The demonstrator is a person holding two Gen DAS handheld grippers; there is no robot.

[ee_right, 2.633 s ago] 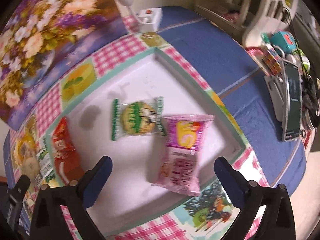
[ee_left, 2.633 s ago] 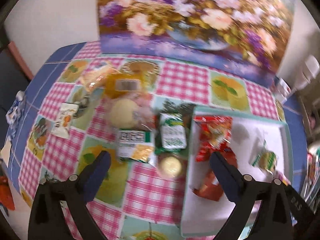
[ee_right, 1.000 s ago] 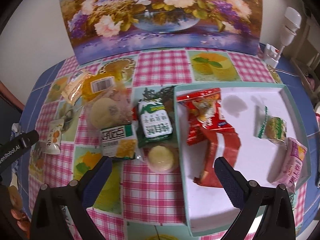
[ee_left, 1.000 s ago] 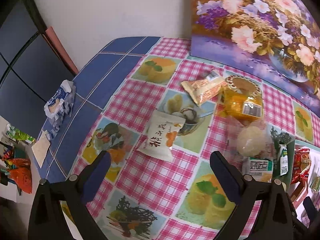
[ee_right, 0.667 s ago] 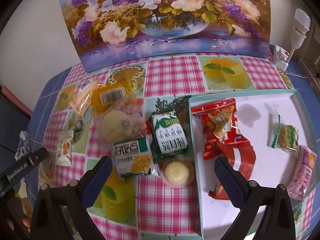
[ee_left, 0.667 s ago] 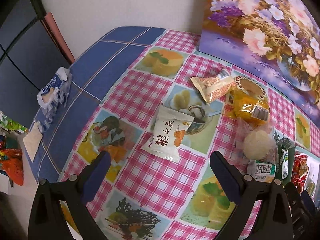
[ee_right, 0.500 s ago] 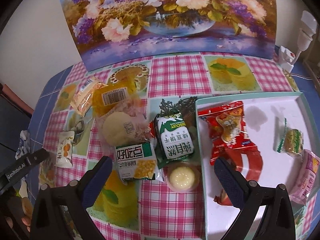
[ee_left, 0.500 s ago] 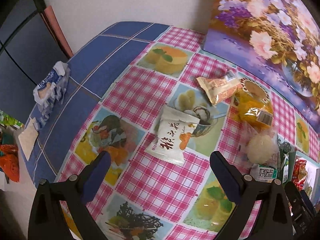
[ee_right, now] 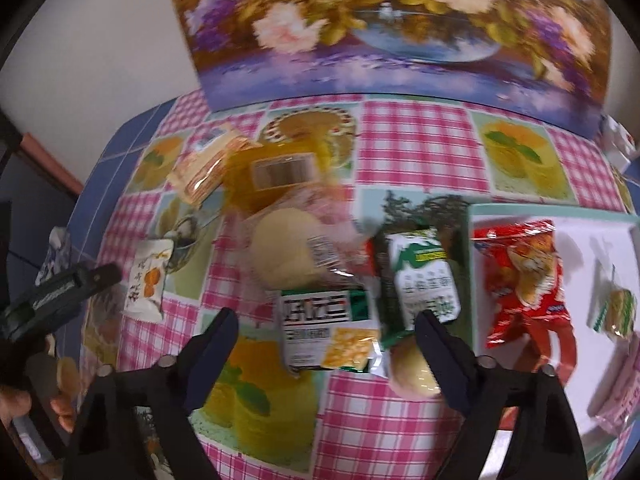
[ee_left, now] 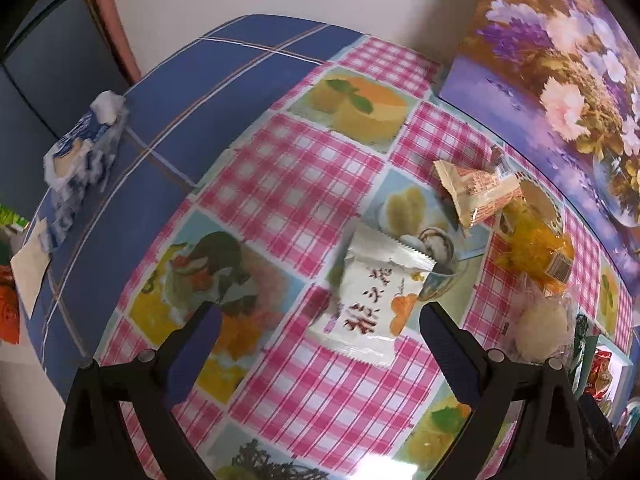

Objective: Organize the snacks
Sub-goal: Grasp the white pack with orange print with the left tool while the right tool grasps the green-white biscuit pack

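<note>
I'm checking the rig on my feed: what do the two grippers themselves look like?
Both match: the left gripper and the right gripper have black angular frames with round bolts at the joints and dark blue pads on the fingers. In the right view the left gripper's side carries white lettering, too blurred to read.

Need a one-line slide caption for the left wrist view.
Open left gripper hovers over a white snack packet on the pink checked tablecloth.

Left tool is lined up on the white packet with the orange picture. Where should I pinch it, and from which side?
Come straight down on the white packet with the open left tool and pinch across its puffy middle. It lies flat, apart from the other snacks, with its crimped ends near and far. The thin seals look likely to slip.
</note>
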